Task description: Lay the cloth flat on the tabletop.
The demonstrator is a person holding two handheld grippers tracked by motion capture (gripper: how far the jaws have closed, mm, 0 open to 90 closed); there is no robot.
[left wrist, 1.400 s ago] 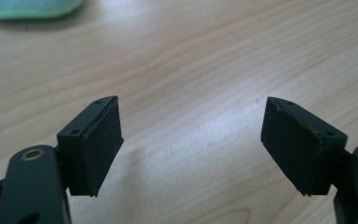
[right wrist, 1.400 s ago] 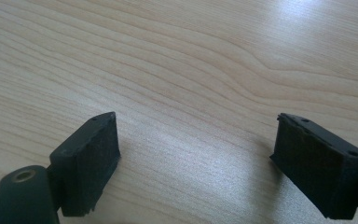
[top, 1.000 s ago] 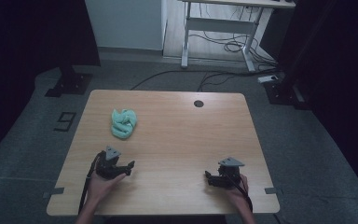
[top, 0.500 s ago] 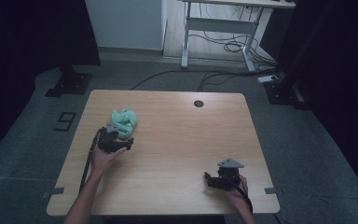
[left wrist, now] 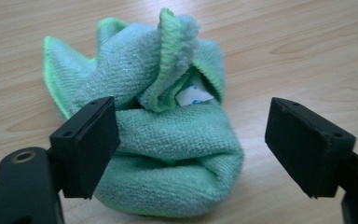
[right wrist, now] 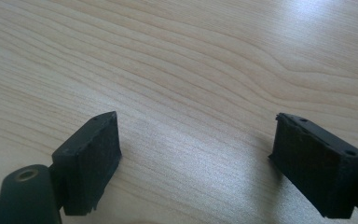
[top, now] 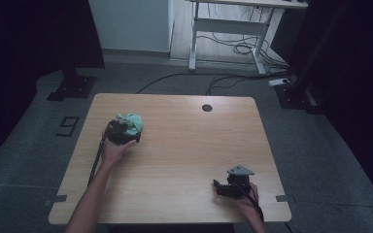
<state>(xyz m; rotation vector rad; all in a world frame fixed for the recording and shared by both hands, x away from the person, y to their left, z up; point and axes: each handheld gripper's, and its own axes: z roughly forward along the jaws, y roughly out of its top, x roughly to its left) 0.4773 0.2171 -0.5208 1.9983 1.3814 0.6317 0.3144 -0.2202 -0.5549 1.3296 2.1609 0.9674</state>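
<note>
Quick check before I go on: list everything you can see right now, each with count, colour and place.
cloth: one, green, crumpled, left-centre of table, between the open left jaws
label: one, white, tucked in the cloth's folds
table: one, light wood
cable hole: one, dark, far centre of table
desk frame: one, white, on floor beyond the table
floor cables: several, black, under that frame
left gripper: one, black, at the cloth
right gripper: one, black, near right edge, open over bare wood
</note>
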